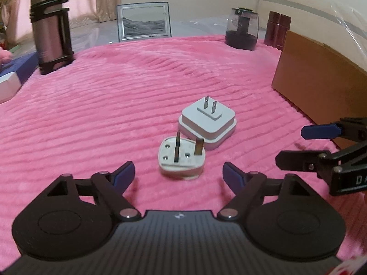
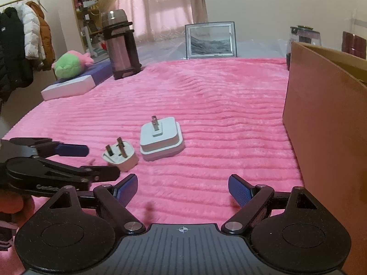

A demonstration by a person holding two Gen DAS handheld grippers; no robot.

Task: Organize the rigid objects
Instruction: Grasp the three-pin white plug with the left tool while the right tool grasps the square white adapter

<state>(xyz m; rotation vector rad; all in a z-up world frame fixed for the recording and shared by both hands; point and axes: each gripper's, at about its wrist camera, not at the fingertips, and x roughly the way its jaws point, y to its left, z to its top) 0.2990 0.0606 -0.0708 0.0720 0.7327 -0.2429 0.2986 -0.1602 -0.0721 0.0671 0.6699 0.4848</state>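
Spread wide, the left gripper (image 1: 178, 176) holds nothing, its blue pads either side of the small white plug (image 1: 181, 159) lying just ahead on the pink ribbed blanket (image 1: 114, 105). That plug is rounded, lies on its back with flat metal prongs pointing up, and shows small screws on its face. Touching it, just beyond, sits the square white adapter (image 1: 207, 122), stepped in two layers, with two short prongs upright. The right gripper (image 2: 183, 191) is likewise spread and empty, hovering over bare blanket beside the brown cardboard box (image 2: 321, 123). Farther back stand a thermos flask (image 1: 51, 29), a framed picture (image 1: 144, 22) and dark jars (image 1: 242, 29).
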